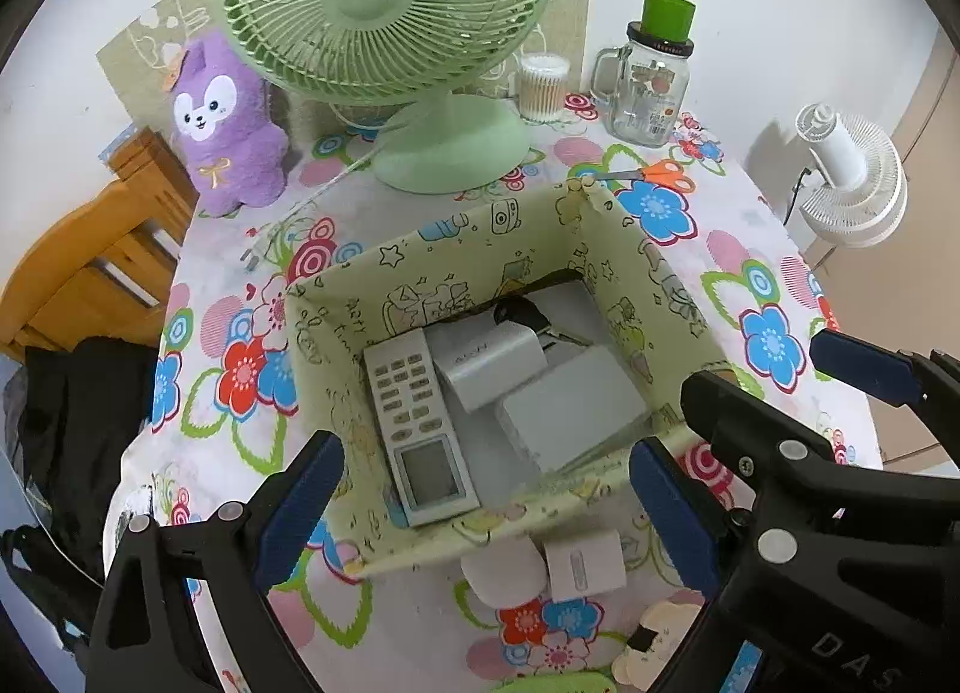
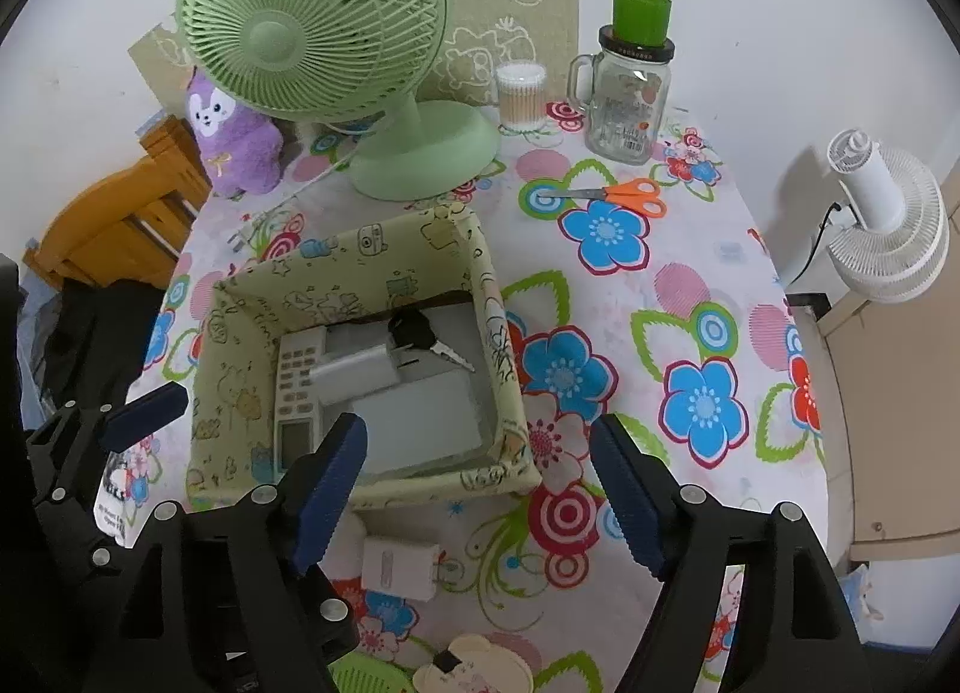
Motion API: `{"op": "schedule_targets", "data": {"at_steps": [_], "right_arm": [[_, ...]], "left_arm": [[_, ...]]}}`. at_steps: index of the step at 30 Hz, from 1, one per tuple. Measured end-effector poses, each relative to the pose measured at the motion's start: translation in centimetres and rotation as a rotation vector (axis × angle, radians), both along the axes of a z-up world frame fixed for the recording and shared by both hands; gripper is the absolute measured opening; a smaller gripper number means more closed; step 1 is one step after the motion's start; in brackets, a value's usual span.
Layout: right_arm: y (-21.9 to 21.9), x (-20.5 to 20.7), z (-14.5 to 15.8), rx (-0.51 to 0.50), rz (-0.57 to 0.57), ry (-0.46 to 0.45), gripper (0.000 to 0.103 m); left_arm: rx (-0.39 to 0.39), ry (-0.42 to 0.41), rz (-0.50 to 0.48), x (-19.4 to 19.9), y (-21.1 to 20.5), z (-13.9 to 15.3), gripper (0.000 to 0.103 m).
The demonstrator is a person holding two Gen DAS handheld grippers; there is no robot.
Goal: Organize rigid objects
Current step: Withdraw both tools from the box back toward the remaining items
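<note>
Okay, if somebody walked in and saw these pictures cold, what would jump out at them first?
Probably the big green fan at the back of the flowered tablecloth, with a purple plush toy beside it. Next, the pale green fabric box in the middle, holding a remote control, white boxes and a black-headed key. Orange-handled scissors lie behind the box, near a glass jar.

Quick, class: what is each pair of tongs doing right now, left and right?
Left tongs: open, holding nothing, above the fabric box.
Right tongs: open, holding nothing.
</note>
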State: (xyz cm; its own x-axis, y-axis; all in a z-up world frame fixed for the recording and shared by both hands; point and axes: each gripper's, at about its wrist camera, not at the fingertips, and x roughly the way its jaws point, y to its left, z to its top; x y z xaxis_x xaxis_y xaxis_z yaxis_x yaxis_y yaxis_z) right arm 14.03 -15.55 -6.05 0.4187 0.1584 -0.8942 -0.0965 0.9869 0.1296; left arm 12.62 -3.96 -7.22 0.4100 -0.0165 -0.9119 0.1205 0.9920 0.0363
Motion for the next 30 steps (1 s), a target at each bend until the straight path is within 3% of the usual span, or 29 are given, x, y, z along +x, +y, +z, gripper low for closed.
{"op": "schedule_targets", "data": {"at_steps": [30], "right_arm": [[0.6,-6.9,3.7,-0.001,0.028,-0.101,0.084]], "left_arm": [[-0.038,-0.073,0.022,-7.0,1.0,3.6,0.101]]}}
